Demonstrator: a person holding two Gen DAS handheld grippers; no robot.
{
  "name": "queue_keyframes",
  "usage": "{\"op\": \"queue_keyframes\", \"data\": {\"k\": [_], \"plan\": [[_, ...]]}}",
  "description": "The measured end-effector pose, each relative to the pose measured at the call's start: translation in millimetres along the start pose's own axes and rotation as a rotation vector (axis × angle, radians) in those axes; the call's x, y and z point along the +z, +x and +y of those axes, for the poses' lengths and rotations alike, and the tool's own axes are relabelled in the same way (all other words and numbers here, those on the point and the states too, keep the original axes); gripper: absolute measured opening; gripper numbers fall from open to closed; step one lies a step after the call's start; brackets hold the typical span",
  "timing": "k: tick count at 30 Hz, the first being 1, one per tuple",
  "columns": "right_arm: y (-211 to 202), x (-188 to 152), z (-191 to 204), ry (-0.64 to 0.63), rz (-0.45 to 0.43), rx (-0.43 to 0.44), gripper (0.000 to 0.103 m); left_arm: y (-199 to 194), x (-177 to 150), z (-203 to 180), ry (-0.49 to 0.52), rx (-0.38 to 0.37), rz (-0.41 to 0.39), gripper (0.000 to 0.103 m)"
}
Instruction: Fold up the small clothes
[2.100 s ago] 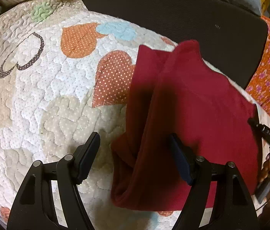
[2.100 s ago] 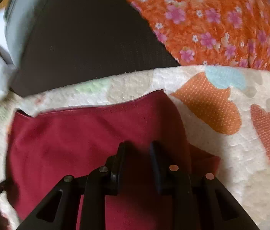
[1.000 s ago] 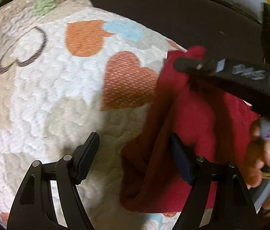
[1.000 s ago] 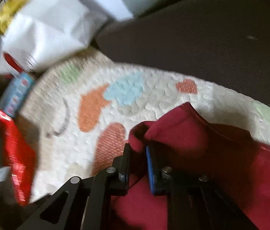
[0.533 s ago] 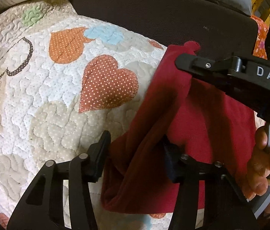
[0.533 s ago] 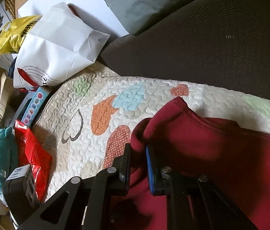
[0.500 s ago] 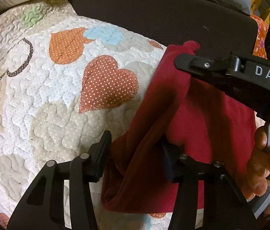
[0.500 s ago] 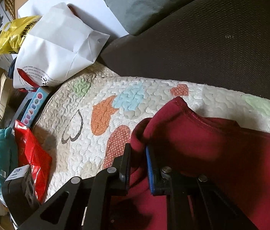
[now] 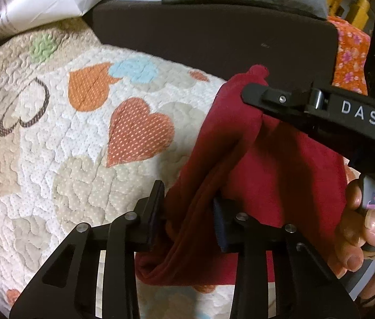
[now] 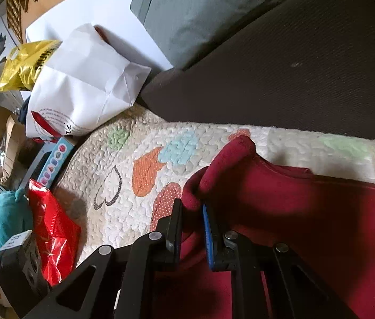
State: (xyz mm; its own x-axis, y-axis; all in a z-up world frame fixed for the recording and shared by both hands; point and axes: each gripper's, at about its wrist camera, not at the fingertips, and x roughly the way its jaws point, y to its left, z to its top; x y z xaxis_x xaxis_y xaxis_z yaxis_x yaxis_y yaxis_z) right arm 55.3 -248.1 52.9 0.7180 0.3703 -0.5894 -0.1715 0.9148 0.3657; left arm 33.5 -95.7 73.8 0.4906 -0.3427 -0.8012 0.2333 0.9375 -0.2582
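Observation:
A dark red garment (image 9: 280, 164) lies on a quilt with heart patches (image 9: 54, 146), its left edge lifted into a standing fold. My left gripper (image 9: 188, 210) has that fold's lower part between its pads, which are closing onto the cloth and touch it on both sides. My right gripper (image 10: 191, 212) is shut on the upper corner of the same garment (image 10: 307, 212), and a bunched tip of cloth pokes out past its fingers. In the left wrist view the right gripper (image 9: 251, 93) reaches in from the right, held by a person's hand (image 9: 360, 228).
A dark brown cushion (image 9: 214, 40) borders the quilt's far edge, with a grey pillow (image 10: 200, 13) behind it. Left of the quilt (image 10: 147, 138) are a white paper bag (image 10: 86, 85), a red plastic bag (image 10: 51, 234) and a teal plush (image 10: 4, 218). An orange floral cloth (image 9: 349, 61) lies far right.
The left jaws have narrowed from wide apart onto the garment's fold. The right gripper has carried the garment's corner leftward over the quilt, and both grippers have risen a little with the cloth.

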Motion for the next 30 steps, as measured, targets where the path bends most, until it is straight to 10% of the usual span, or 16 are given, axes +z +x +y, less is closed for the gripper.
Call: {"op": "queue_keyframes", "data": {"k": [15,24,30], "plan": [[-116,0,-62,0.028,-0.108,-0.07,0.013,-46,-27,-137,0.181,-0.185,-0.034,0.021],[-140,-35,-149,0.149,-0.067,-0.212,0.008,18,-57,-175,0.237,-0.447,0.214,0.017],[-153,-63,-186,0.358,-0.138,-0.057,0.024,-6,-49,-165,0.285,-0.511,0.24,0.017]]}}
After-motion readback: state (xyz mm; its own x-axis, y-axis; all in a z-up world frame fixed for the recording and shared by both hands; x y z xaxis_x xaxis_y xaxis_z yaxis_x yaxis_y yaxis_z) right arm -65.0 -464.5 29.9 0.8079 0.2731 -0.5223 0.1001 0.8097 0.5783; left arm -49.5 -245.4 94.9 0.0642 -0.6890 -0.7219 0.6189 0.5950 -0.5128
